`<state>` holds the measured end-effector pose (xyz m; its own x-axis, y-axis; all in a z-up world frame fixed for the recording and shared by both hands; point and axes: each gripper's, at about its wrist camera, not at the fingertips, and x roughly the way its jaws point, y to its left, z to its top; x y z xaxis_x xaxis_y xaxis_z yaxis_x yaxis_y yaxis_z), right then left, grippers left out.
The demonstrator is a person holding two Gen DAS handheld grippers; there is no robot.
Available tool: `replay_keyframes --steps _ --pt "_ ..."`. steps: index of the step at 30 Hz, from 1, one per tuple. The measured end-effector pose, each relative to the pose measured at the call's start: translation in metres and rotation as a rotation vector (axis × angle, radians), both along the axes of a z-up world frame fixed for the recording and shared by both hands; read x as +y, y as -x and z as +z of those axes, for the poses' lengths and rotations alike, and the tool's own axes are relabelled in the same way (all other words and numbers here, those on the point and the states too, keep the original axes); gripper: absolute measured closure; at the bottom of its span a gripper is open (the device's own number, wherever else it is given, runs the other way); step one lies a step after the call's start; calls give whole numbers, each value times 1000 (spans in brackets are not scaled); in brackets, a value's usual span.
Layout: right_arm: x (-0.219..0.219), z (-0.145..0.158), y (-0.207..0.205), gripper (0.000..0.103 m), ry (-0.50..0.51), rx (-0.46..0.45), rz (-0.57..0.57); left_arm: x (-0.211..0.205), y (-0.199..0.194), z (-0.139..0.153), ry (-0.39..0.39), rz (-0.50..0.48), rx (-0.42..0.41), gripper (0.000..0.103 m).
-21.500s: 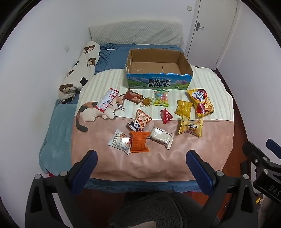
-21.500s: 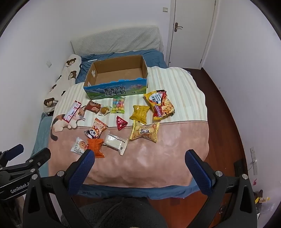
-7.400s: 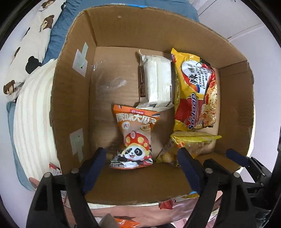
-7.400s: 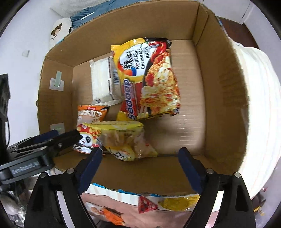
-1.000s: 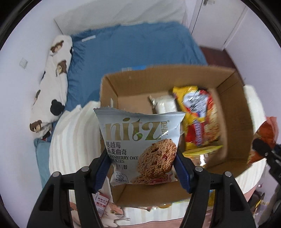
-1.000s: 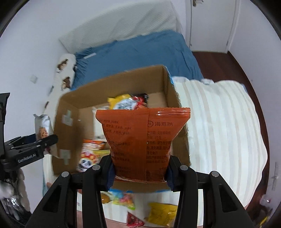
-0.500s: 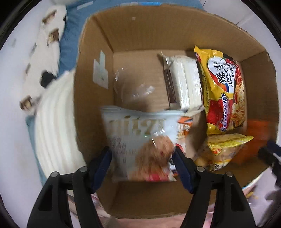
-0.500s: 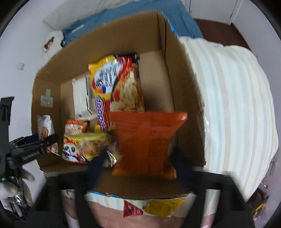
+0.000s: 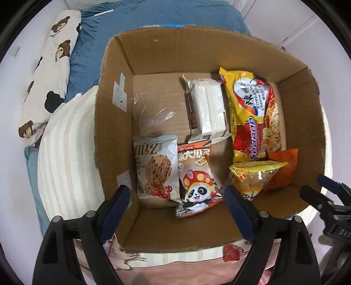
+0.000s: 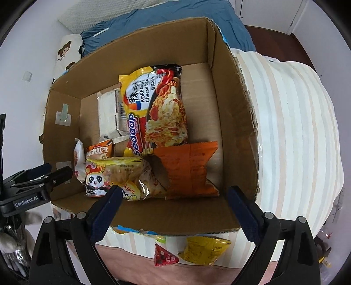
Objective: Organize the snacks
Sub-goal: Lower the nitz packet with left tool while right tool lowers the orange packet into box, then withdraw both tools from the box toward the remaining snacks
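Note:
The cardboard box [image 9: 114,122] [image 10: 237,122] sits on the bed and holds several snacks. The white cookie packet [image 9: 156,171] lies at its near left, beside a panda snack bag [image 9: 196,186]. The orange packet [image 10: 188,168] [image 9: 282,168] lies at the near right, next to a yellow chip bag [image 10: 131,175]. A noodle packet [image 10: 158,109] and a white pack [image 9: 206,109] lie further back. My left gripper [image 9: 177,208] is open and empty over the box's near wall. My right gripper [image 10: 173,208] is open and empty over the near wall too.
On the striped blanket in front of the box lie a red triangular snack [image 10: 164,257] and a yellow packet [image 10: 204,247]. A bear-print pillow [image 9: 48,72] lies left of the box on the blue bed sheet [image 9: 153,17].
Both grippers have opened. The cookie packet dropped from the left gripper into the box's near left; the orange packet dropped from the right gripper into the near right.

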<state>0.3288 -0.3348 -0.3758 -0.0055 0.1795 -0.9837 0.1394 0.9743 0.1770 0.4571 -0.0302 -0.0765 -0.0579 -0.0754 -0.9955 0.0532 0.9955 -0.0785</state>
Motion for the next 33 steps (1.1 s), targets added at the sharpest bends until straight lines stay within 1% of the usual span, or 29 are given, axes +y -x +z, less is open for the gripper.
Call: replay_keyframes --steps 4,8,10,16,18,22,24,28,33 --pt "4 6 5 4 -16 -13 -2 0 10 16 -22 4 -57 15" --pt "9 17 9 4 5 -57 1 4 21 30 -14 12 -103 15" --pt "12 23 13 4 17 -83 5 5 27 40 -20 19 -143 15" --pt "22 54 34 4 63 -191 20 7 56 75 -38 25 -301 15" --pt "27 66 45 4 85 -239 29 9 68 86 -39 27 -345 15" --pt "34 90 69 4 108 -320 40 11 89 104 -43 28 -406 15" --pt "38 99 80 4 108 -348 46 11 102 114 -38 29 -441 15" --pt "44 115 106 5 118 -405 48 11 128 128 -37 27 -487 15" --pt "48 136 142 5 117 -480 43 10 164 146 -63 20 -564 15"
